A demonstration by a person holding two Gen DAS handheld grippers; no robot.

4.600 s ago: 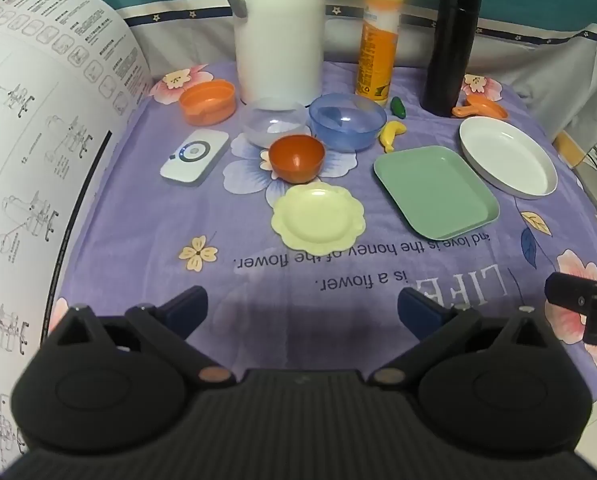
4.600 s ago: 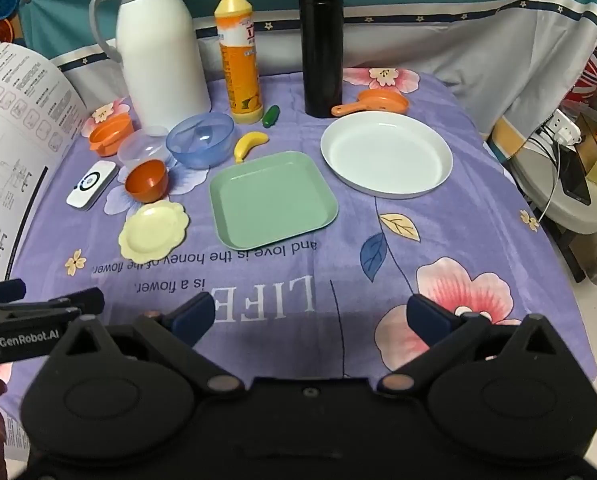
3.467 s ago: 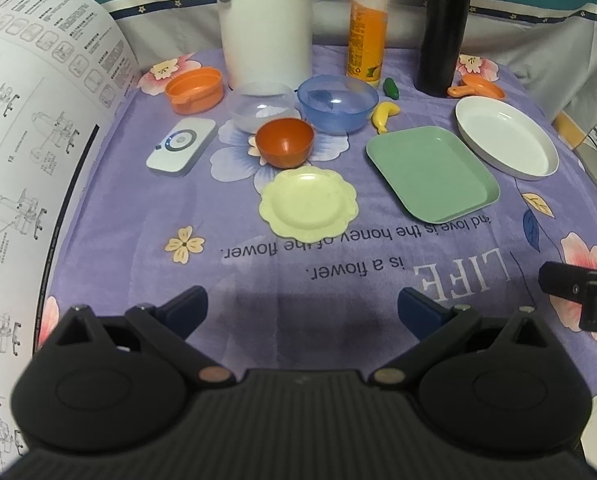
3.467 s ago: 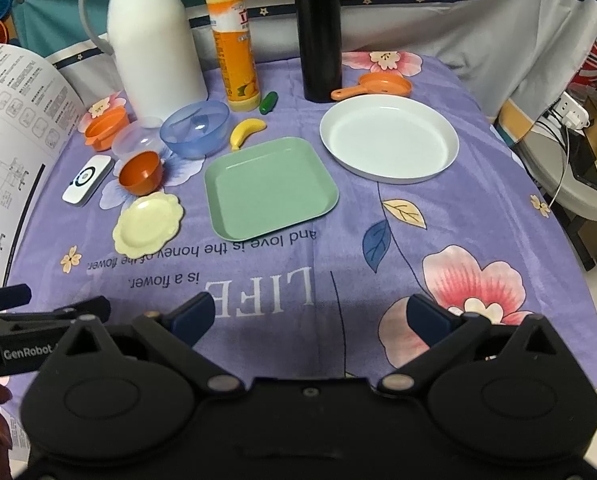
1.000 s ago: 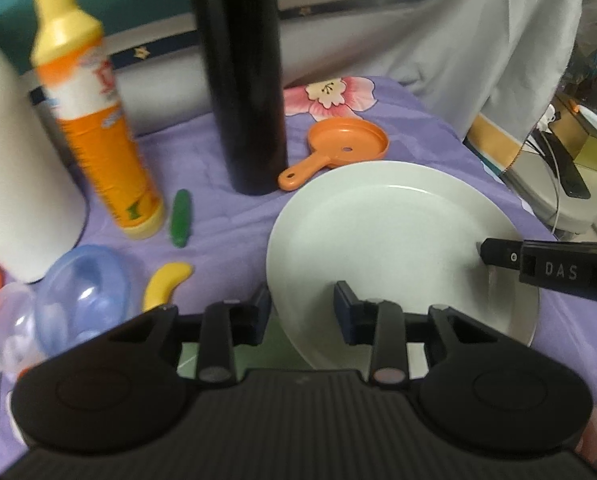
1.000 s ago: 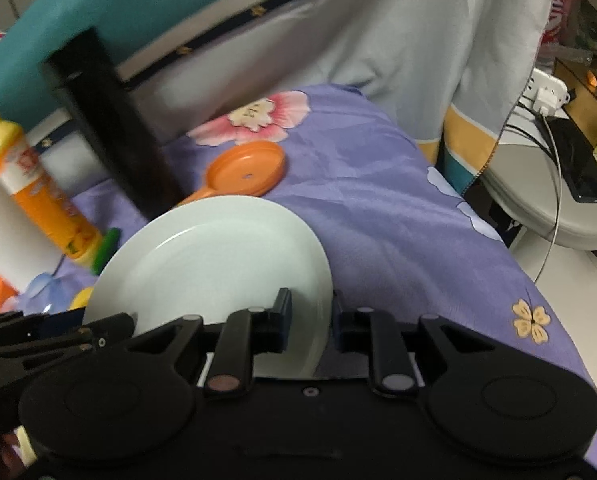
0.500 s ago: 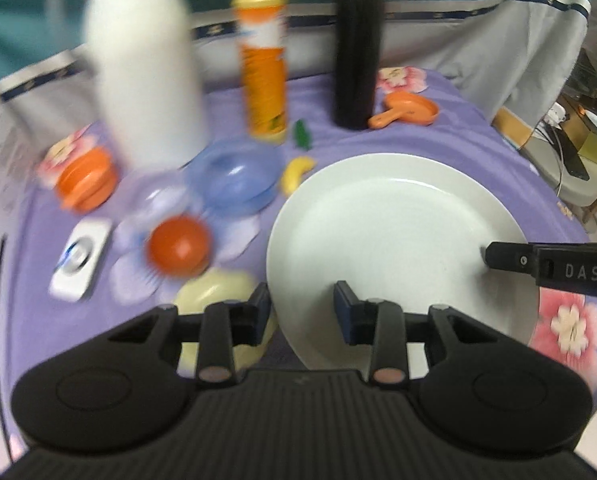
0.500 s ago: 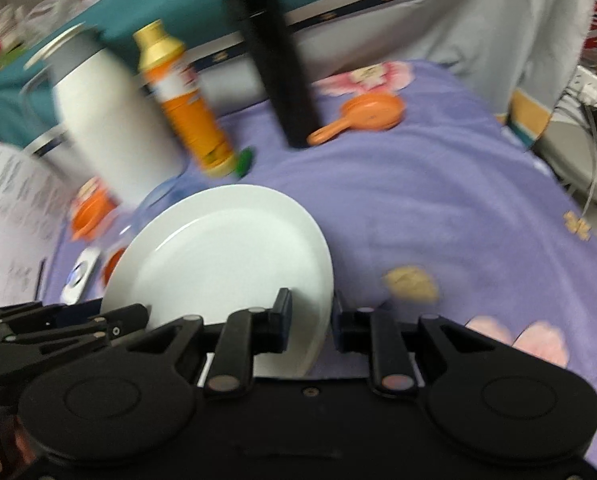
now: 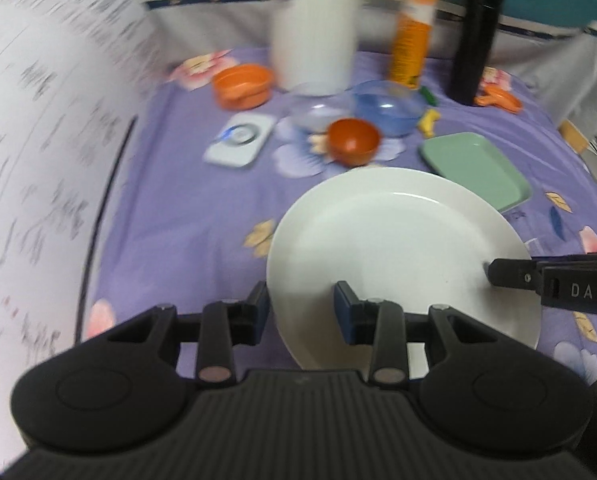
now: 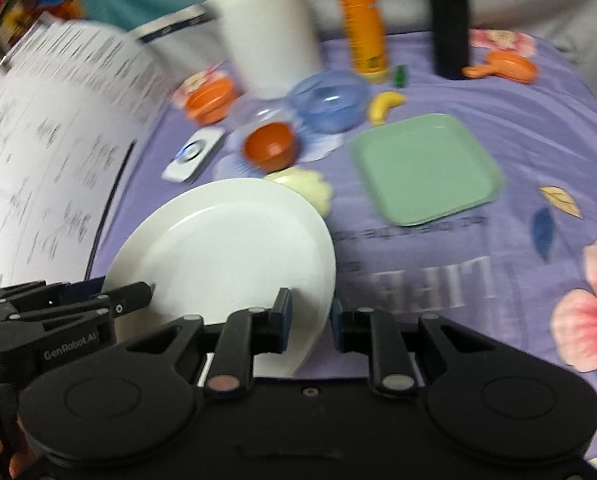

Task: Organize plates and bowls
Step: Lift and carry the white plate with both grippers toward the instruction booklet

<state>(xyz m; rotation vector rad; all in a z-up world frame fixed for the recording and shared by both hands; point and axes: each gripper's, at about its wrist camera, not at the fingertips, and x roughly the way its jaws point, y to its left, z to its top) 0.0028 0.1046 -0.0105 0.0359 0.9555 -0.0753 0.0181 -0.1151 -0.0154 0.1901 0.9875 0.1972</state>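
We hold a white plate between our two grippers, raised above a purple flowered cloth. Our left gripper has its fingers drawn in close on the plate's near-left rim, and our right gripper pinches the opposite rim, its fingers nearly together on the thin edge. In the left view the tip of our right gripper reaches in over the plate's right edge; in the right view our left gripper grips from the lower left.

Beyond the plate lies a green square plate, flat on the cloth. A pale yellow scalloped dish peeks out from behind the white plate's far rim. Farther back sit a small orange bowl, a clear bowl and a blue bowl, clustered close together. A large printed sheet curls up along the left side.
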